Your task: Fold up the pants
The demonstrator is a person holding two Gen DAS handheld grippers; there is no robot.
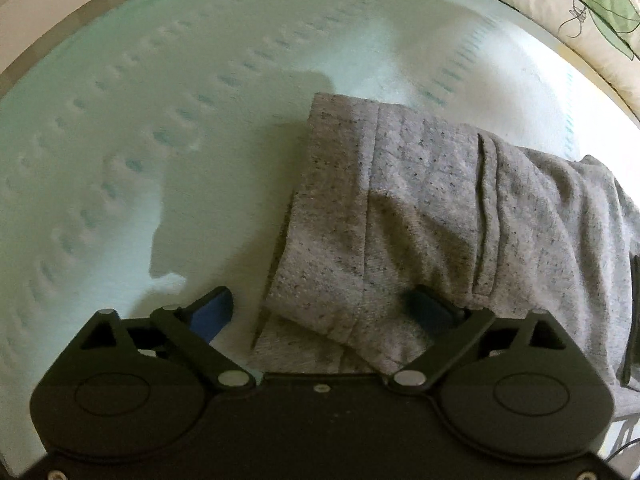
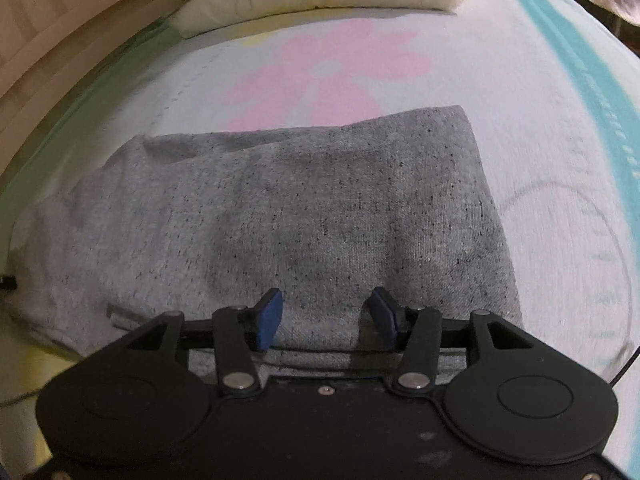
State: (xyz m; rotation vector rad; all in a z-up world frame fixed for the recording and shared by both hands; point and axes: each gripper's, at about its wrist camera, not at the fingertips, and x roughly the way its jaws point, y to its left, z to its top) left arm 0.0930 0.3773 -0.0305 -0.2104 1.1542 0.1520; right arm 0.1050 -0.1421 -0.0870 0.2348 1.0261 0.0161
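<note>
The grey pants (image 1: 420,216) lay on the bed (image 1: 160,140) as a compact, layered bundle, with a folded edge turned toward the left wrist camera and a lower layer peeking out beneath it. From the right wrist view the same pants (image 2: 280,216) formed a broad rectangle with one crisp corner at the far right.

By the look of it, the folding was at or near its last step: the fabric was stacked and both tools had let go. The left hand-held gripper (image 1: 324,312) stood wide apart, one pad on the bare sheet and the other over the cloth, straddling the folded edge without pinching it. The right hand-held gripper (image 2: 326,316) was also parted, its pads hovering over the near part of the bundle with nothing clamped between them.

If another fold were wanted, the next move would call for both tools to catch matching edges and carry them across evenly; otherwise only a smoothing press or a withdrawal remained.

The waistband and leg ends could not be told apart. The near edge of the bundle was hidden under both gripper bodies, and motion blur softened the sheet's pattern. A pillow (image 2: 320,4) lay at the head of the bed, cut off by the frame.
</note>
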